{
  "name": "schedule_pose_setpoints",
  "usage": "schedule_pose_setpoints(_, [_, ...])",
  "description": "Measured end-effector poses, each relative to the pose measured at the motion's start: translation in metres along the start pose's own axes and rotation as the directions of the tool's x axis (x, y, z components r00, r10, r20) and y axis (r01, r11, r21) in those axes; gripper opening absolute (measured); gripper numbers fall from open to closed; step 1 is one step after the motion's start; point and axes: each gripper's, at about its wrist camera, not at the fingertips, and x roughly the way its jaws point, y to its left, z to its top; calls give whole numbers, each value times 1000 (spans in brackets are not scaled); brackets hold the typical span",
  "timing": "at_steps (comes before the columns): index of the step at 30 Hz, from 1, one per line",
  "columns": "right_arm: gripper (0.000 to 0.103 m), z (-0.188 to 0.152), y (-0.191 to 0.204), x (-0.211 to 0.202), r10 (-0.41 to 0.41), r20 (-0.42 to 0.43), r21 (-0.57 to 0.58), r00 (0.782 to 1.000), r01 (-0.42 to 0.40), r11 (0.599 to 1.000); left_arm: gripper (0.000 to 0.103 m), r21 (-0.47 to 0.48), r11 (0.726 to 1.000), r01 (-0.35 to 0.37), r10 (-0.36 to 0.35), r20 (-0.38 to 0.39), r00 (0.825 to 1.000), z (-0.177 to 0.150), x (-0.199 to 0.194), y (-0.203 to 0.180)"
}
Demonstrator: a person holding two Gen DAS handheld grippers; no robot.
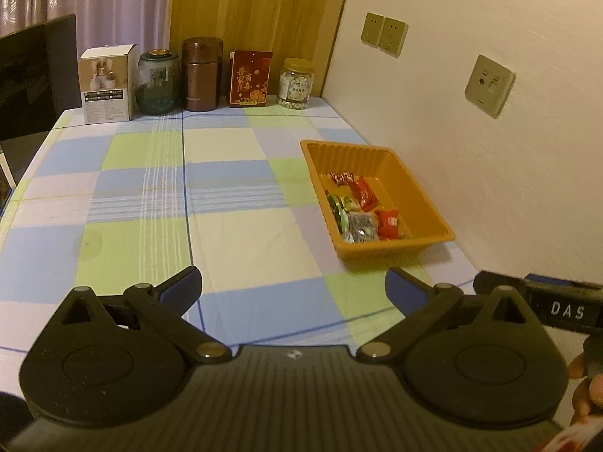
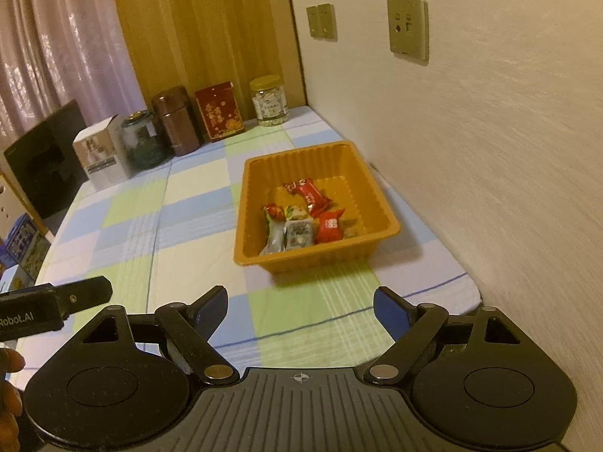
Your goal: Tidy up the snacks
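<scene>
An orange plastic tray [image 1: 377, 253] [image 2: 309, 255] sits on the checked tablecloth close to the right-hand wall. Several wrapped snacks [image 1: 358, 209] [image 2: 305, 220] lie inside it, red, green and grey packets bunched toward the near end. My left gripper [image 1: 292, 280] hovers over the cloth, short of the tray and to its left, jaws open with nothing between them. My right gripper [image 2: 299, 299] hangs in front of the tray's near wall, also open and empty. Each wrist view catches part of the other gripper's black body at its edge, with a hand behind it.
Along the back stand a white box [image 1: 107, 84], a green glass jar [image 1: 157, 83], a brown canister [image 1: 201, 73], a red box [image 1: 249, 79] and a yellow-lidded jar [image 1: 296, 83]. A black screen [image 1: 35, 75] stands left. The wall [image 2: 490, 150] with sockets runs along the right.
</scene>
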Motion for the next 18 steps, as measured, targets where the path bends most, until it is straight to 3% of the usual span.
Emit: schedule_pose_setpoints(18, [84,-21,30,-45,10,33,-48,999,-8,999,103,-3,999,-33,33,-1,999,-23,-42,0])
